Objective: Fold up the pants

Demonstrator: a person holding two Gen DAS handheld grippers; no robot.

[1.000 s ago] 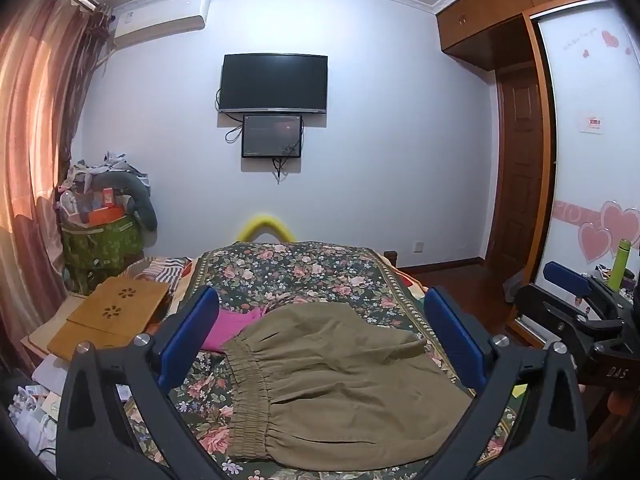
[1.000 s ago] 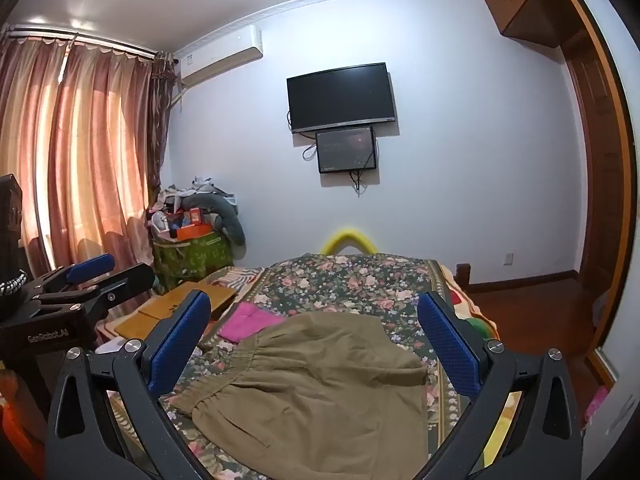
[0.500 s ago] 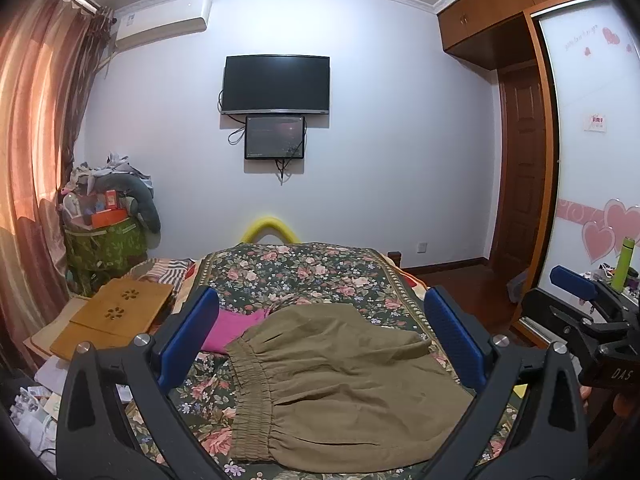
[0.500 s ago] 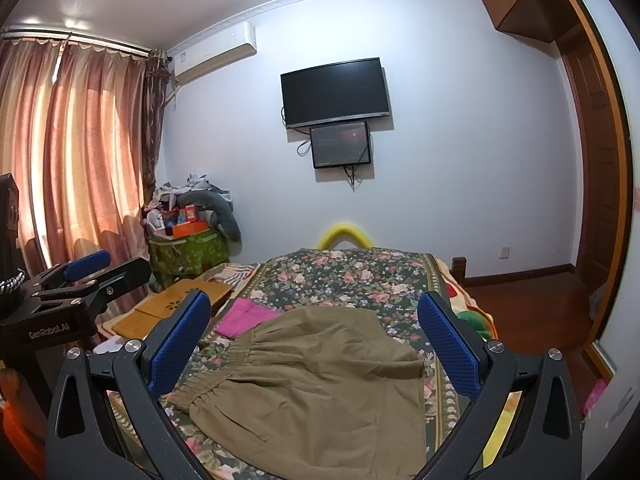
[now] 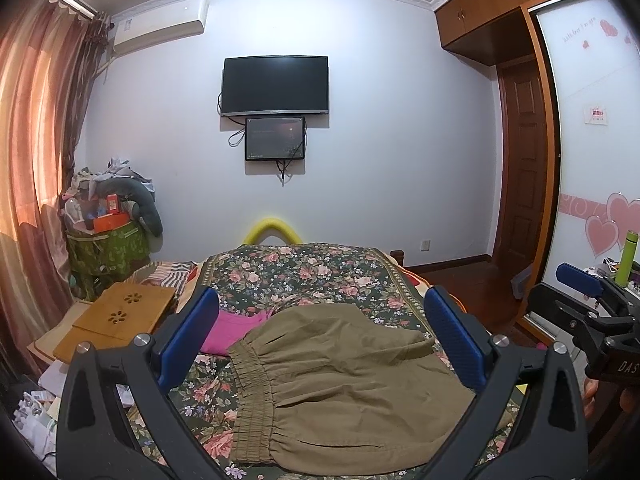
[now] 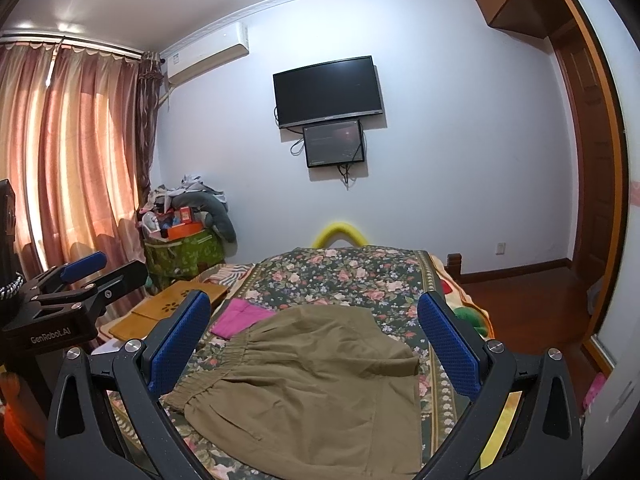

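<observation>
Lying flat on bed (image 5: pixel 304 272), pants (image 5: pixel 340 380) waistband left; both grippers' jaws apart.

Both wrist views look forward along the floral bed (image 5: pixel 304 276) toward the far wall's television (image 5: pixel 276 85) (each side by side, close above the near end), sharing the olive pants (image 6: pixel 316 384) at lower centre.
</observation>
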